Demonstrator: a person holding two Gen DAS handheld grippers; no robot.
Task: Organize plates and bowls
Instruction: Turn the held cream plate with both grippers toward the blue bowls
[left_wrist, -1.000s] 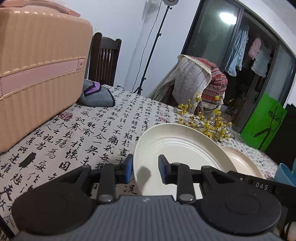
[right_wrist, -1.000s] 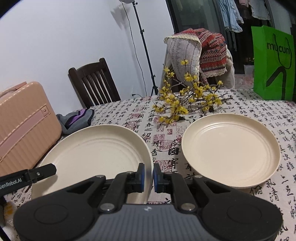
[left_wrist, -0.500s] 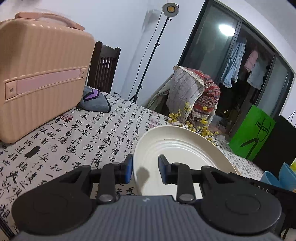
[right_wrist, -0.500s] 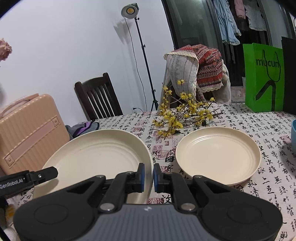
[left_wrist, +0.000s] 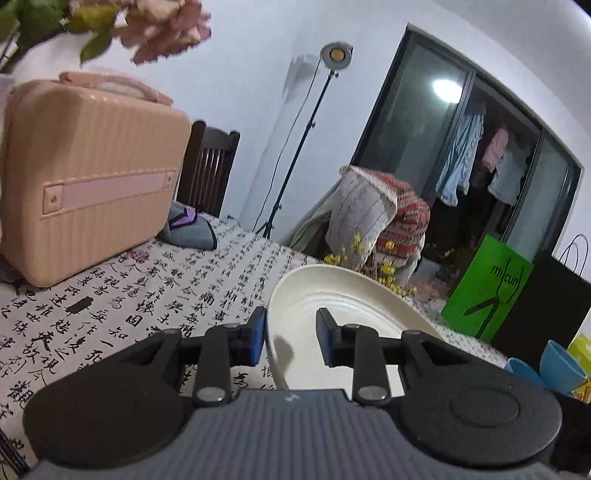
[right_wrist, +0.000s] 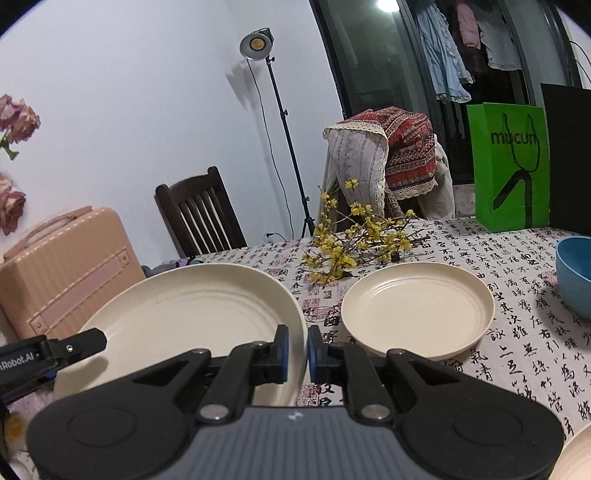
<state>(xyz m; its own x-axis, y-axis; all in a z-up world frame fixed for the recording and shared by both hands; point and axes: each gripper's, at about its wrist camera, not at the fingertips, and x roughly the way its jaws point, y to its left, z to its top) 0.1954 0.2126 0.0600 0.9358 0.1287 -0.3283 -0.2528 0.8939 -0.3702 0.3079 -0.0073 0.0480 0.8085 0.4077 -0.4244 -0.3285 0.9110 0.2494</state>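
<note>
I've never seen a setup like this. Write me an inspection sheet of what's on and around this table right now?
Surface: table under a calligraphy-print cloth.
Job's things: large cream plate held up by both grippers; smaller cream plate lying on the cloth; blue bowl at the right edge.
Clutter: pink case, yellow flower sprigs, grey pouch.
Grippers: left gripper clamps the plate's rim; right gripper pinches the opposite rim.
Cables: cord along the light stand.
Surroundings: wooden chair, green bag.
</note>
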